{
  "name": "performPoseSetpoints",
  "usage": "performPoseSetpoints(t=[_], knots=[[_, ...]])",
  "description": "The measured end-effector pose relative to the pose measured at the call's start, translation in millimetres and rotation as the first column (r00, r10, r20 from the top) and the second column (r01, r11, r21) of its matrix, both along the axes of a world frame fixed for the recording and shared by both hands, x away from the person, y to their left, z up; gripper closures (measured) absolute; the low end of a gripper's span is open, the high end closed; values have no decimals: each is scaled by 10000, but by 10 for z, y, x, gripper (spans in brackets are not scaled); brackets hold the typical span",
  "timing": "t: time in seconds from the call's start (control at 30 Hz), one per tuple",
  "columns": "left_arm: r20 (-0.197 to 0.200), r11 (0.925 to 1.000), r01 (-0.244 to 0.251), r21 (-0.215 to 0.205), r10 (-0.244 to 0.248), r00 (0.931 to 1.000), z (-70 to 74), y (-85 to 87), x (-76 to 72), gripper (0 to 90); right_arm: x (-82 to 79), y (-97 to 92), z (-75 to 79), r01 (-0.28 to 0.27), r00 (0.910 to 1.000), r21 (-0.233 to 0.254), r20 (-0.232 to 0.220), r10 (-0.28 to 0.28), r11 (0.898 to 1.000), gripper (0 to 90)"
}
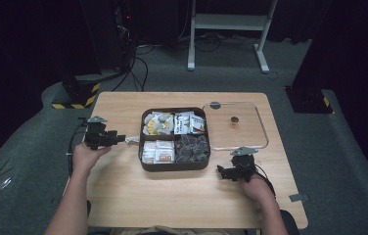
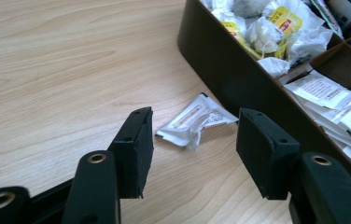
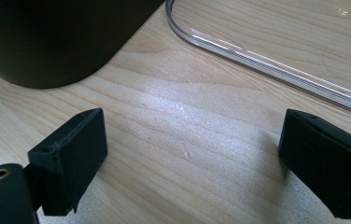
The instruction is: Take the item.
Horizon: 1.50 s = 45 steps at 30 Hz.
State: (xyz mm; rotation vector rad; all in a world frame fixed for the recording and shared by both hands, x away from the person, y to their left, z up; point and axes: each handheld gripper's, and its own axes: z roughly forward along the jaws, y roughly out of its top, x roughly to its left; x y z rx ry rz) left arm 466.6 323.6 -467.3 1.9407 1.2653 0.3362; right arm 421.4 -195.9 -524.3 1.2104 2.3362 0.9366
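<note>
Between the parted pads of the left gripper (image 2: 194, 149), nothing is clasped: a small crumpled white sachet with red print (image 2: 195, 119) lies loose on the pale wooden table (image 1: 123, 186), just beyond the tips, beside the left wall of the dark brown four-compartment box (image 1: 174, 167). Right gripper (image 3: 190, 168) released and empty, jaws wide, near the box's front right corner. Clear rectangular plastic lid (image 1: 262, 128) flat toward the table's right edge.
</note>
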Motion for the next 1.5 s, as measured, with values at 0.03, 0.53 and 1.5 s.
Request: performPoseSetpoints(t=[0.03, 0.53, 1.5], knots=[[19, 10000, -29, -18, 29, 10000, 0, 15, -11, 456, 2, 2, -1, 6, 10000, 7, 9, -6, 10000, 79], [516, 9947, -1000, -220, 1010, 9936, -121, 231, -140, 422, 12, 16, 0, 61, 10000, -18, 5, -61, 10000, 78], [317, 9666, -1904, 1713, 1878, 9817, -551, 454, -30, 246, 17, 19, -1, 61, 10000, -6, 6, -61, 10000, 77]])
